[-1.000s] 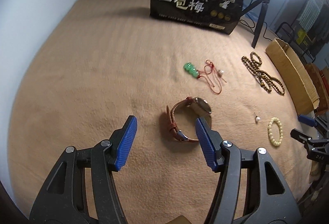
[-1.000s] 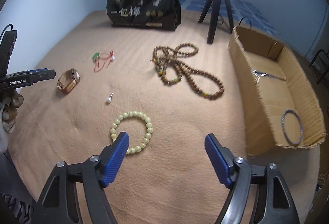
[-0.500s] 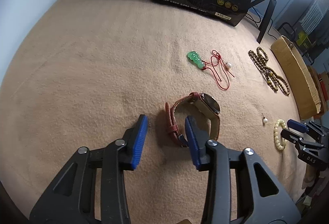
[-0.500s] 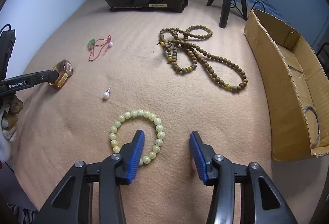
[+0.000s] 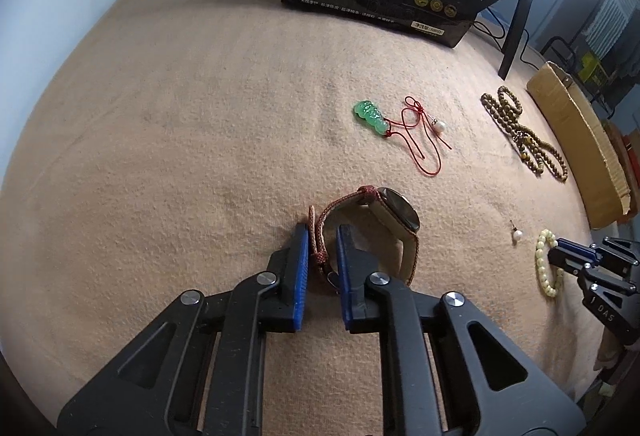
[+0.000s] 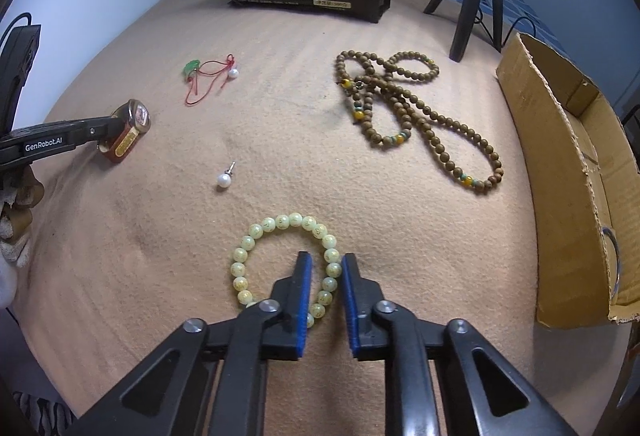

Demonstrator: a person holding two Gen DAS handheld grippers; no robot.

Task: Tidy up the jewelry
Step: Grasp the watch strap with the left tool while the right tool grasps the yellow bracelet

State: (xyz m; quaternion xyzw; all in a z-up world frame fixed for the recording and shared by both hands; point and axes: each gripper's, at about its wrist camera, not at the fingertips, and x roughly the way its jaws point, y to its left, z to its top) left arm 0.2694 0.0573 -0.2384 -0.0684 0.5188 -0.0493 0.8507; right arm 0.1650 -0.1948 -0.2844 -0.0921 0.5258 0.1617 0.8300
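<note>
We have both grippers down on the blanket [image 5: 168,124], each set over its own piece. The left gripper [image 5: 322,248] straddles the watch [image 5: 372,228] strap near the buckle, and its jaws are closing with the strap between the blue pads; from the wrist view a sliver of gap still shows, so we cannot say the pinch is firm yet. The right gripper [image 6: 323,276] has come nearly shut over the near-right arc of the bracelet [image 6: 286,260], with a few pale beads between its pads, which look to be pressing on them.

The watch lies on its side at the left of the blanket, the bracelet flat at the near middle. The box [image 6: 560,204] stands along the right edge, a ring-shaped piece already inside.

To lift well, we should finish each squeeze before rising. On the watch we want the pads square across the strap, not on its frayed edge, since the heavy case will swing and could twist the strap free. On the bracelet we want a bead centred between the pads, or it may squirt out. We lift slowly and straight up, clear of the earring [image 6: 225,178] and the brown beads [image 6: 416,116], then carry to the box.
</note>
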